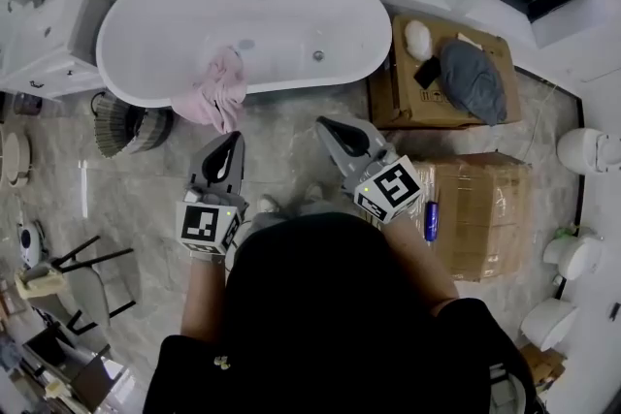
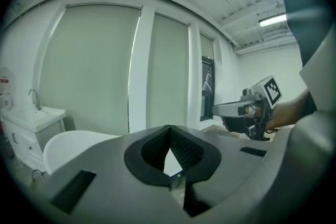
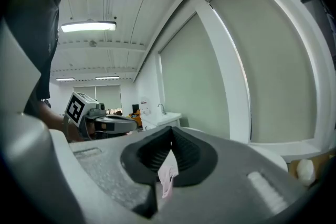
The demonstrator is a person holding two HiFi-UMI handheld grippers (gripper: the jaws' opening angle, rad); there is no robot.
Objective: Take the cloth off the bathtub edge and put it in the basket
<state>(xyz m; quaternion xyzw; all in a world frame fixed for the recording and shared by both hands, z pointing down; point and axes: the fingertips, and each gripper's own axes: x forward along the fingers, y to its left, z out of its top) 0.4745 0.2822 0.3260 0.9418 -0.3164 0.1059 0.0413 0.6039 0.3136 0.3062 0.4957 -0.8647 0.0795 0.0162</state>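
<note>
Hanging over bathtub edge [image 1: 291, 84]: pink cloth [image 1: 215, 92]

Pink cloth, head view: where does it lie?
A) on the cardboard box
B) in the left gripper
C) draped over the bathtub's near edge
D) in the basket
C: the pink cloth hangs over the rim of the bathtub, and the basket stands beside it.

This is a bathroom mock-up built inside a larger workroom, not a home. A white freestanding bathtub [image 1: 291, 5], a vanity [image 1: 49, 24] with a tap and a marble-patterned floor [image 1: 291, 131] sit beside 2 cardboard boxes [image 1: 485, 208] and what may be 3 loose ceramic fixtures [image 1: 592, 150]. Strip lights [image 3: 88, 25] hang from an open ceiling that runs on towards desks.
</note>
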